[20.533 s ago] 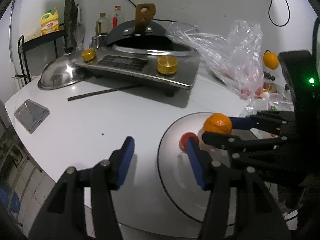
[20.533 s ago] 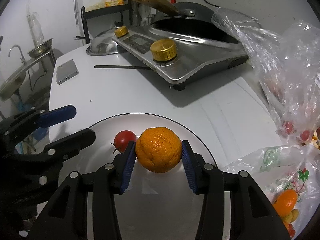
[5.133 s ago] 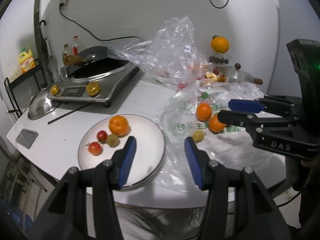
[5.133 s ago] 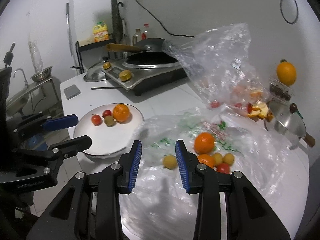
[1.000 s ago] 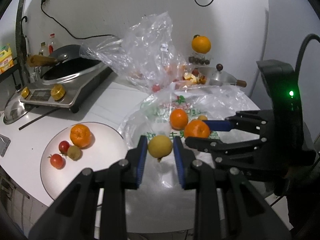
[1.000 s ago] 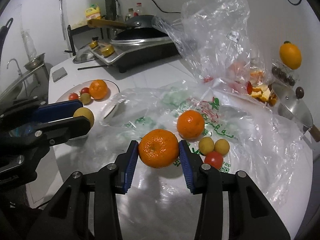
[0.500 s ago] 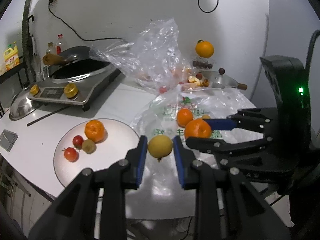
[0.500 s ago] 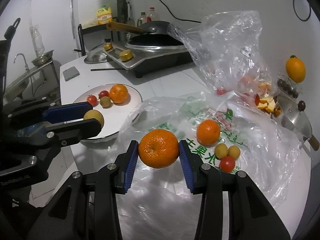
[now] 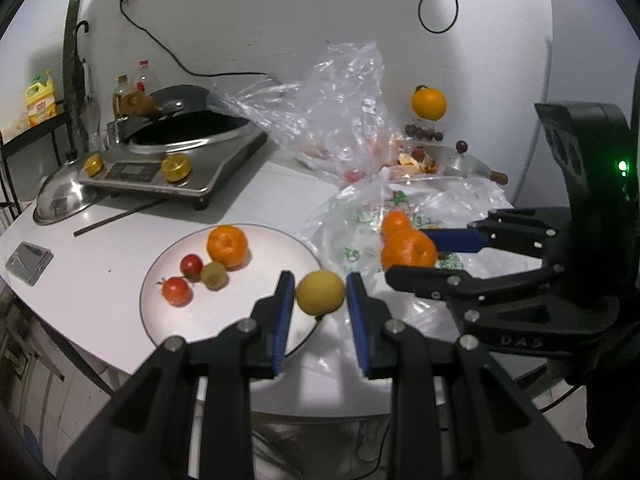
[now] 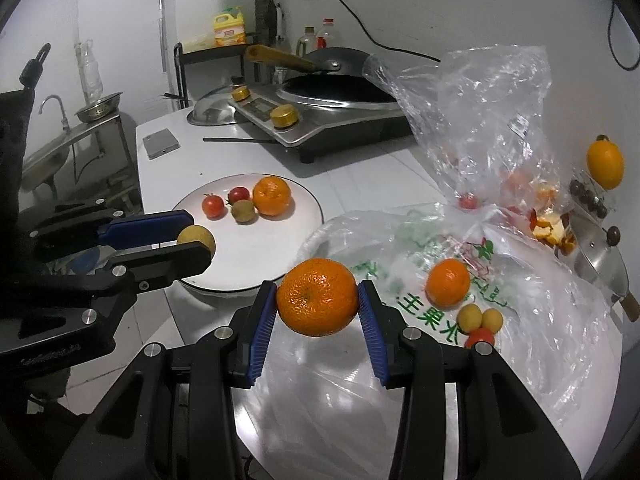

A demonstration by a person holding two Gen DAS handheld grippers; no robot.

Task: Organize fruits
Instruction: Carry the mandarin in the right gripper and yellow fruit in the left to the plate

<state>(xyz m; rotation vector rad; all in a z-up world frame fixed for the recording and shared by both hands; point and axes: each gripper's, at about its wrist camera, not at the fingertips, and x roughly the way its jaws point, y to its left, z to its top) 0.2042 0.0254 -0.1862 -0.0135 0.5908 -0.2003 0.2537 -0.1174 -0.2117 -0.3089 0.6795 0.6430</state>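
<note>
My left gripper [image 9: 320, 294] is shut on a small yellow fruit [image 9: 320, 292], held above the near right rim of the white plate [image 9: 264, 320]. On that plate lie an orange [image 9: 227, 246], two red tomatoes [image 9: 175, 290] and a small brownish fruit [image 9: 214, 275]. My right gripper [image 10: 317, 298] is shut on a large orange [image 10: 317, 296], raised over the printed plastic bag [image 10: 400, 292]. Another orange [image 10: 447, 282], two small yellow fruits [image 10: 470, 318] and a red tomato [image 10: 480, 336] still rest on the bag. The left gripper [image 10: 195, 242] shows at the left of the right wrist view.
An induction cooker with a wok [image 9: 172, 160] stands at the back left, a steel lid [image 9: 60, 196] and a black stick [image 9: 120, 218] beside it. A crumpled clear bag [image 9: 332, 120] rises behind the fruit. A phone [image 9: 28, 262] lies near the table's left edge.
Both grippers have drifted left toward the plate, each still holding its fruit. The plate now sits closer under the left gripper.
</note>
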